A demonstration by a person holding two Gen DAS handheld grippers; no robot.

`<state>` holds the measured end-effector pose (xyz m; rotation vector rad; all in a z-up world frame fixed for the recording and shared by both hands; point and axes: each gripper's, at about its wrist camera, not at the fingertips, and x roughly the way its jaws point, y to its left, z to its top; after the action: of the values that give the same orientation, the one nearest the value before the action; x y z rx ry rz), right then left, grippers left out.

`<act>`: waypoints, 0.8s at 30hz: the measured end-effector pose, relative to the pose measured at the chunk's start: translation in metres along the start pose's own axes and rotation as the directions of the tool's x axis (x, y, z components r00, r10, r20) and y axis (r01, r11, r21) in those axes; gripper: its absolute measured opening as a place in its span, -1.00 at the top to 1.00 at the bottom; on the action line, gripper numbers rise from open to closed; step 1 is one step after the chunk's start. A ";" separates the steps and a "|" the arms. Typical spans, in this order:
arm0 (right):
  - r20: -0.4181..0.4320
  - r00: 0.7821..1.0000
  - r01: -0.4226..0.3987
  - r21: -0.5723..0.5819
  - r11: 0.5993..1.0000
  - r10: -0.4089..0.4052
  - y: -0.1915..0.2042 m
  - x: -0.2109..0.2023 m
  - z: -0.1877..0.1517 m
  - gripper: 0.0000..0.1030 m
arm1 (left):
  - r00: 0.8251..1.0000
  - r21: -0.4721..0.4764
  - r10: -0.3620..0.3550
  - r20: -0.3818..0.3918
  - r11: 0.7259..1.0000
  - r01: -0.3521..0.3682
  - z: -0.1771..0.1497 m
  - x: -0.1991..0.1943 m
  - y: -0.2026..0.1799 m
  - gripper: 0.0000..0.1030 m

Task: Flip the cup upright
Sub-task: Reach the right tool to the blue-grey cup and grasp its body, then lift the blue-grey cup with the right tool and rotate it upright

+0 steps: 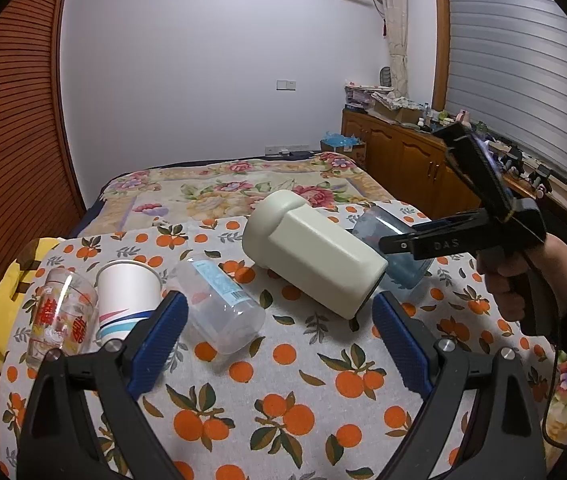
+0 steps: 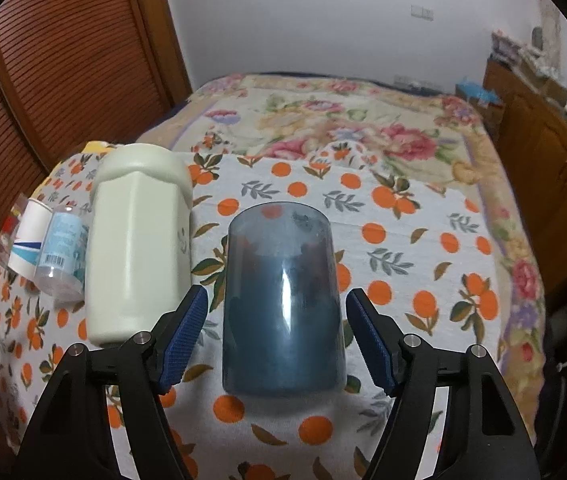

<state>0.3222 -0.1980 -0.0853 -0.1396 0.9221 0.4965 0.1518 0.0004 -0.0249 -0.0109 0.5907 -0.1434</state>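
I hold my right gripper [image 2: 275, 336] wide open around the blue cup [image 2: 281, 304], which lies on its side on the tablecloth [image 2: 403, 240] beside the cream bottle [image 2: 139, 248], gripping nothing yet, while my left gripper [image 1: 279, 340] waits open and empty.

Five cups on the table's orange-print cloth [image 1: 283, 360]: one blue cup [image 2: 281, 304], one cream cup [image 2: 139, 256], one clear plastic cup [image 1: 219, 304], one paper cup [image 1: 125, 300], one printed glass [image 1: 61, 316], plus two claws, left claw [image 1: 279, 344] and right claw [image 2: 277, 336].
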 end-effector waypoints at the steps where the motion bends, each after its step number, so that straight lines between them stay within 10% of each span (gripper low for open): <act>1: -0.015 1.000 0.000 -0.005 1.000 0.000 0.001 0.003 0.002 -0.43 | 1.000 0.003 0.003 -0.001 1.000 -0.003 0.000 0.000 0.000 -0.82; 12: -0.181 0.983 0.012 -0.008 1.000 -0.013 -0.001 0.033 0.015 -0.31 | 1.000 0.005 0.002 -0.021 1.000 -0.002 -0.007 0.003 0.000 -0.82; 24: -0.115 0.993 -0.019 -0.002 1.000 0.019 -0.002 -0.006 -0.011 -0.30 | 1.000 -0.021 -0.004 -0.025 1.000 0.003 -0.016 -0.008 0.005 -0.82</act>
<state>0.3116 -0.2056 -0.0874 -0.1639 1.0359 0.5115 0.1374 0.0065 -0.0338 -0.0303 0.6176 -0.1409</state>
